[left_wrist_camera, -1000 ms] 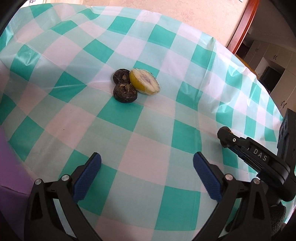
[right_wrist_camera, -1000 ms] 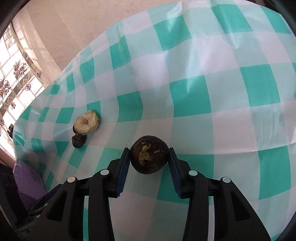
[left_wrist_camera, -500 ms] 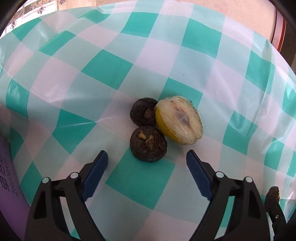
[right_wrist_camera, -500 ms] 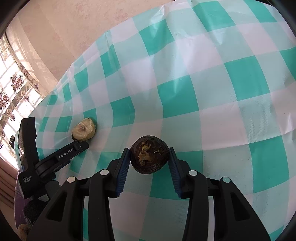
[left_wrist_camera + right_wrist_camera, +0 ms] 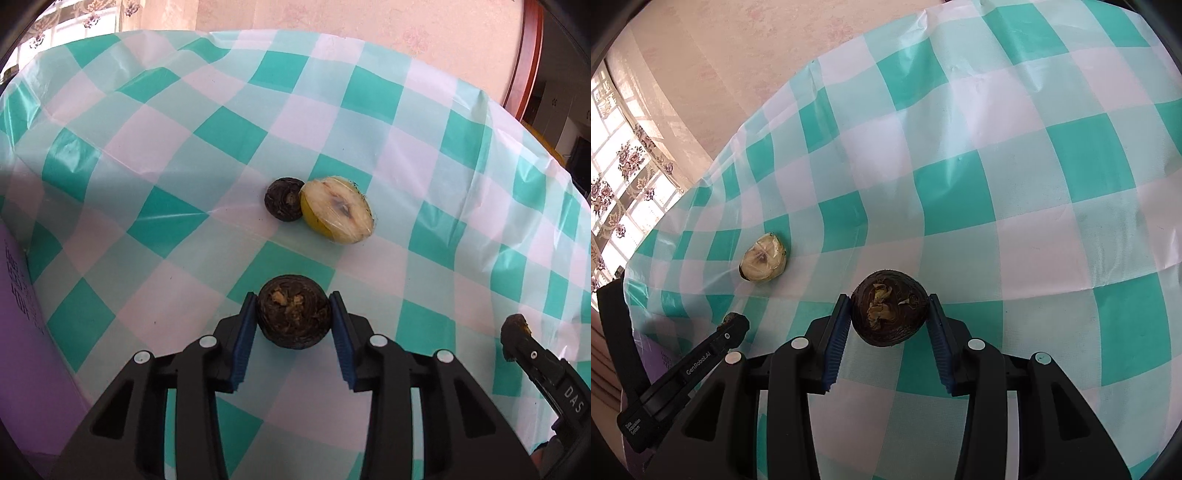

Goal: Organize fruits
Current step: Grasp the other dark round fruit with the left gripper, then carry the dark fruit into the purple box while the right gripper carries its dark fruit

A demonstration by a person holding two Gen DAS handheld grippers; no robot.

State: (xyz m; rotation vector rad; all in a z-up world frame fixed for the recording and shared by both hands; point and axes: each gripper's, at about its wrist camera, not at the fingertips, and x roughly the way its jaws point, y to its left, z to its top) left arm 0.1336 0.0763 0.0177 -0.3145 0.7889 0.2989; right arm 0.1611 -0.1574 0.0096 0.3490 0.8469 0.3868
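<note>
In the left wrist view a dark round fruit [image 5: 293, 317] sits between the blue pads of my left gripper [image 5: 293, 296]. The jaws are closing and the pads press on its sides. Further off on the checked tablecloth [image 5: 147, 129], a second dark fruit [image 5: 283, 199] touches a cut yellow fruit half in clear film [image 5: 338, 210]. My right gripper [image 5: 890, 297] is shut on another dark round fruit [image 5: 889, 317], held above the cloth. The right wrist view also shows the cut half [image 5: 764, 258] at the left, with the left gripper [image 5: 733, 321] nearer.
A purple box [image 5: 14, 295] stands at the table's left edge. Behind the table are a pink wall and a patterned window [image 5: 613, 192]. A red-brown door frame [image 5: 524, 55] rises at the right. The cloth hangs over the table's far edge.
My left gripper moved in on the three fruits, closed on the nearest dark one and drew it back from the other two. The right gripper kept still with its fruit.
</note>
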